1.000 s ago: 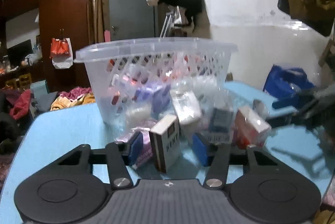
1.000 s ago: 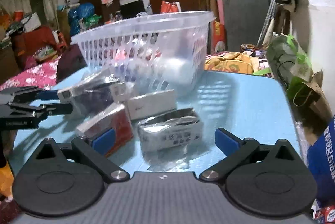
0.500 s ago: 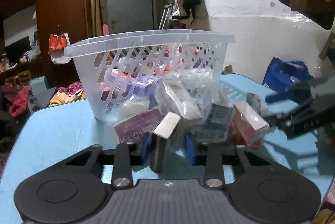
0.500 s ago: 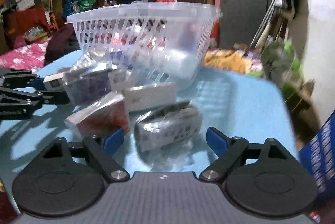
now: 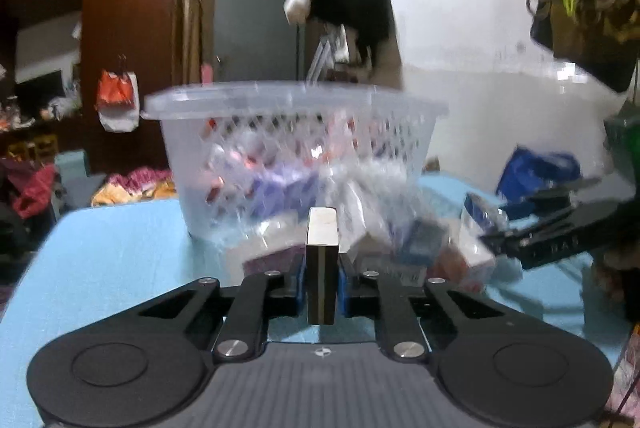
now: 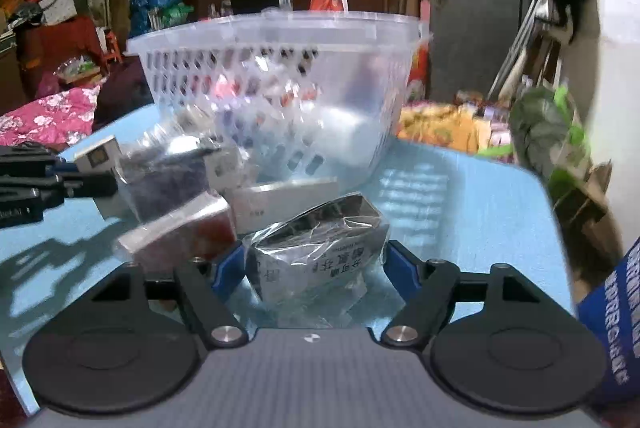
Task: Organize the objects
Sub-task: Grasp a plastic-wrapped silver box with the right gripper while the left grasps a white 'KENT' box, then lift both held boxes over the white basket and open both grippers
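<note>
Basket (image 5: 296, 132) contents blurred behind mesh, unreadable. Left gripper (image 5: 322, 286) jaws clamped on upright white-topped box (image 5: 321, 260), near table (image 5: 116, 248) middle. Right gripper (image 6: 316, 264) jaws spread around plastic-wrapped pack (image 6: 320, 248), contact unclear

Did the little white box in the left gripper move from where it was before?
Yes. The small white box left the pile beside the clear basket; it now stands edge-on, clamped by the left gripper.

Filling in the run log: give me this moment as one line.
left gripper: shut on box | right gripper: open around bagged pack | basket: upright on table
</note>
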Motion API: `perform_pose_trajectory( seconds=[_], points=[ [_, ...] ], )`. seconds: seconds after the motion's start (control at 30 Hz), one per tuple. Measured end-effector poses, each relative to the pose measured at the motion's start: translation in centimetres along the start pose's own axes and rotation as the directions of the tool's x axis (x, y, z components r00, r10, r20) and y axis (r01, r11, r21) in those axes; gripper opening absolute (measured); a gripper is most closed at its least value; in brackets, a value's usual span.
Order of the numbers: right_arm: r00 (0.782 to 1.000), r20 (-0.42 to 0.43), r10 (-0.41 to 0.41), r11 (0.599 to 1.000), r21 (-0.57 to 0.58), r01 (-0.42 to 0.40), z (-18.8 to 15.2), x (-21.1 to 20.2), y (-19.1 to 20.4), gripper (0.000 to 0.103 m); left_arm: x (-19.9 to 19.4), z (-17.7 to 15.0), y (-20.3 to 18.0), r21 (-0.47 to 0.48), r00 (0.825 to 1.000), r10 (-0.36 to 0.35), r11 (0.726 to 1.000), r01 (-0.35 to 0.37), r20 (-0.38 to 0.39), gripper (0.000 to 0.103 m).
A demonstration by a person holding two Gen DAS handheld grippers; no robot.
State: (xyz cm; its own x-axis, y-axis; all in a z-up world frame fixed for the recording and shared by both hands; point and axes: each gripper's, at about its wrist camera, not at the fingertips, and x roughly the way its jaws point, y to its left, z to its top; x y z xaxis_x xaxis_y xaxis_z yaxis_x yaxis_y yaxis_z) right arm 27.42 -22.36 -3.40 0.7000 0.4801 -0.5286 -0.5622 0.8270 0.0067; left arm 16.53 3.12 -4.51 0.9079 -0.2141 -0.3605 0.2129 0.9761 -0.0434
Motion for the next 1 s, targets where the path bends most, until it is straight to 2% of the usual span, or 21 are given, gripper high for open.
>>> perform_pose_trajectory(
  seconds=[0.07, 0.13, 0.2, 0.4, 0.73, 0.83, 0.9, 1.0],
  points=[
    [0.999, 0.040, 0.003, 1.000, -0.005, -0.003, -0.1, -0.7, 0.2, 0.077, -0.7, -0.5, 0.3, -0.040, 0.999, -0.034, 0.999, 0.035, 0.038, 0.019],
    [0.997, 0.078, -0.008, 1.000, -0.011, 0.009, -0.1, -1.3, 0.5, 0.077, -0.7, -1.0, 0.8, -0.077, 0.998, -0.048, 0.996, 0.051, 0.038, 0.019],
    [0.995, 0.101, -0.010, 1.000, -0.009, 0.011, -0.2, -1.6, 0.5, 0.077, -1.2, -1.0, 1.0, -0.082, 0.996, -0.049, 0.995, 0.054, 0.073, 0.019],
    [0.985, 0.169, -0.030, 0.999, 0.020, 0.027, -0.2, -2.3, 0.3, 0.077, -1.5, -1.1, 1.5, -0.090, 0.991, -0.077, 0.992, 0.087, 0.106, 0.019],
    [0.955, 0.296, -0.025, 1.000, 0.005, 0.025, -0.7, -3.9, 0.7, 0.077, -2.0, -1.4, 1.8, -0.109, 0.988, -0.064, 0.991, 0.079, 0.141, 0.019],
    [0.944, 0.319, -0.082, 0.997, 0.024, 0.078, -0.9, -4.3, 1.0, 0.077, -2.3, -1.4, 2.1, -0.134, 0.989, -0.047, 0.989, 0.066, 0.143, 0.019],
    [0.934, 0.349, -0.079, 0.997, 0.028, 0.074, -1.0, -4.8, 1.1, 0.077, -2.9, -1.1, 2.4, -0.173, 0.985, -0.075, 0.980, 0.102, 0.156, 0.019],
    [0.922, 0.385, -0.029, 0.999, 0.031, 0.019, 0.5, -6.1, 1.3, 0.077, -4.3, 1.8, 2.3, -0.152, 0.973, -0.067, 0.983, 0.102, 0.221, 0.019]
  ],
)
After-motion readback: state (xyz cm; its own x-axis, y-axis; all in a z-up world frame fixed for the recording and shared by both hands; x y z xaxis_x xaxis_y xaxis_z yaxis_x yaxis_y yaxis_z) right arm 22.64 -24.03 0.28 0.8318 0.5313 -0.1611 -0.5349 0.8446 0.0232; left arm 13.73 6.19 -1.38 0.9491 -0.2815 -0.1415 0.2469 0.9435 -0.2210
